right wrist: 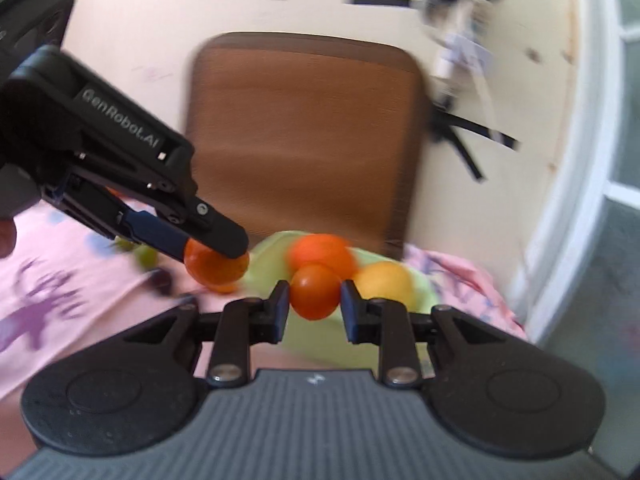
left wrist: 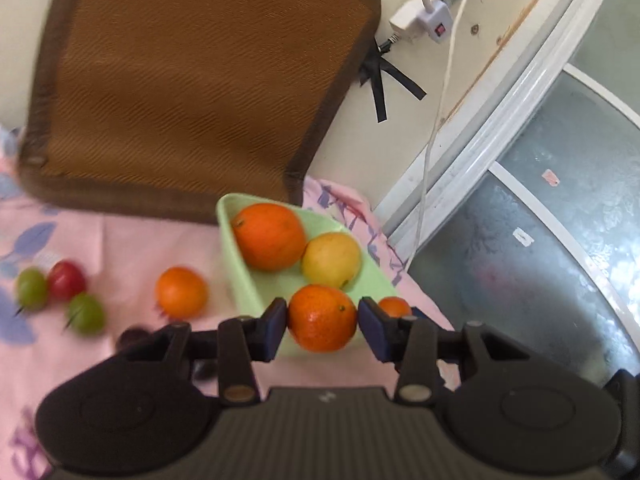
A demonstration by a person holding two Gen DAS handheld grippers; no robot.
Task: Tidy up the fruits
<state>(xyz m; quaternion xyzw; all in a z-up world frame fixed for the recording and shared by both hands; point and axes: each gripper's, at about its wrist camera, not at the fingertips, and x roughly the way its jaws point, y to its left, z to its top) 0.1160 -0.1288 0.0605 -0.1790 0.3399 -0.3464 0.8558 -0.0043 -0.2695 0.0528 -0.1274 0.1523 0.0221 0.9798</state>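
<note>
Now both claws are loaded and closing on the same target, so the step in hand is a tidy drop into the green tray [left wrist: 240, 280].

The left claw [left wrist: 322, 320] is pinched on a mandarin [left wrist: 322, 318], pads pressing both its sides, and holds it at the tray's near corner. The right claw [right wrist: 314, 298] is clamped narrowly on a small orange-red fruit [right wrist: 314, 292], probably a tomato, and hangs in front of the tray [right wrist: 272, 248] from the near side. The tray lies on a pink floral cloth [left wrist: 120, 240], with a big orange [left wrist: 268, 236] and a yellow fruit [left wrist: 331, 259] already filling its far half.

To do it well, I would carry each fruit fully over the rim before easing the pads apart, and aim for the bare near half so nothing lands on the two fruits inside. Lower first, then release; round fruit will likely roll, and the tray wall is shallow. The claws are close together, so one should probably go first.

Still out on the cloth to the left: another mandarin [left wrist: 181, 291], two green fruits [left wrist: 31, 289] [left wrist: 85, 313] and a red one [left wrist: 66, 280].
</note>
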